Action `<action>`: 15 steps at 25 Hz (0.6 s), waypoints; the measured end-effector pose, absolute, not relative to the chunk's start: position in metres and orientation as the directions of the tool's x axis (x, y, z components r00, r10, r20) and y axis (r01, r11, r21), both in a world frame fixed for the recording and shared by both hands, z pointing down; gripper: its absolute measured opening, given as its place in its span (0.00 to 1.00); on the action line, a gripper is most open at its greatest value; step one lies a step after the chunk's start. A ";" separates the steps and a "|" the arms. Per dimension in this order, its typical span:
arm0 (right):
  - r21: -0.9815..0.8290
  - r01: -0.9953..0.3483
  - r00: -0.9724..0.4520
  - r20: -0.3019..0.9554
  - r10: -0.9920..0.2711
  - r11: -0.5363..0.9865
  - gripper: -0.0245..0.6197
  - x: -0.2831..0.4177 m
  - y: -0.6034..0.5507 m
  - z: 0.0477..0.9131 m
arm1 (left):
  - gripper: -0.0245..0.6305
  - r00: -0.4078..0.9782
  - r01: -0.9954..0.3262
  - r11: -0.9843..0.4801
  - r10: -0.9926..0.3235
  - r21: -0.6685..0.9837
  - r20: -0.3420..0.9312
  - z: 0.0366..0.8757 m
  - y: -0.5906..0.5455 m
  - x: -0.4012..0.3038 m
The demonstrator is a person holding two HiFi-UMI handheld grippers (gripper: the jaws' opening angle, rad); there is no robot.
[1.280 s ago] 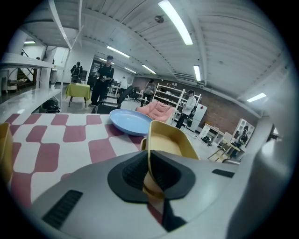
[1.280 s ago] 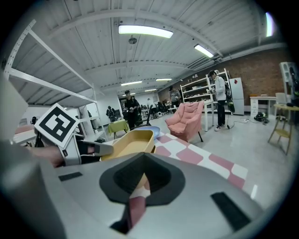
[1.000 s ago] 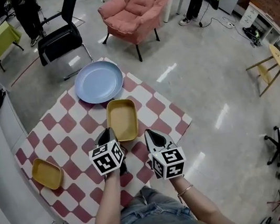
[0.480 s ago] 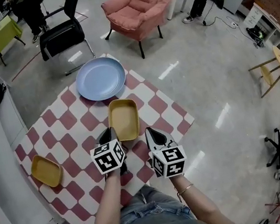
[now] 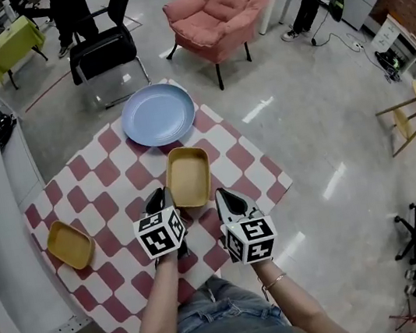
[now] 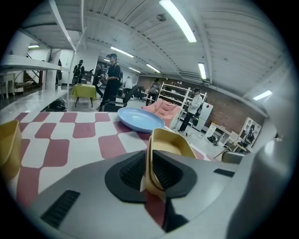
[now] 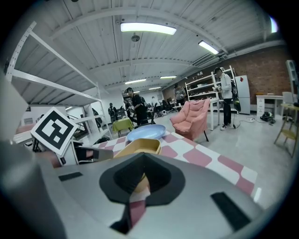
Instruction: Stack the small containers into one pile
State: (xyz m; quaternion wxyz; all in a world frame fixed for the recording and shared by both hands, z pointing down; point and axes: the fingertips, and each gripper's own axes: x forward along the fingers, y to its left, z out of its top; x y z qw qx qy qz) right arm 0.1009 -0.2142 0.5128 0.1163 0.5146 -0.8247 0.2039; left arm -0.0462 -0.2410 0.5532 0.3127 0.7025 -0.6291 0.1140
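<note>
Left gripper: jaws clamped on near rim of yellow container | right gripper: jaws together, empty, just beside it | container: smooth, shallow, rounded-rectangular

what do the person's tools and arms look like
The left tool and right tool are grey and black, tapering to a point; each carries a white cube with black square markers. No sleeves show on the forearms. A thin bracelet circles the right wrist, and blue jeans show below.
</note>
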 end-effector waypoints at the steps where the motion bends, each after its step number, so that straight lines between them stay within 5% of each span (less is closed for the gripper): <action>1: -0.216 -0.891 -0.453 0.398 -0.797 0.399 0.05 0.098 -0.214 0.511 | 0.12 0.175 -0.956 -0.006 -0.817 0.294 0.549 0.550 -0.239 -0.049; 15: -0.238 -0.744 -0.665 0.364 -0.652 0.625 0.05 0.003 -0.195 0.500 | 0.11 -0.027 -0.949 0.175 -0.874 0.263 0.486 0.521 -0.187 -0.138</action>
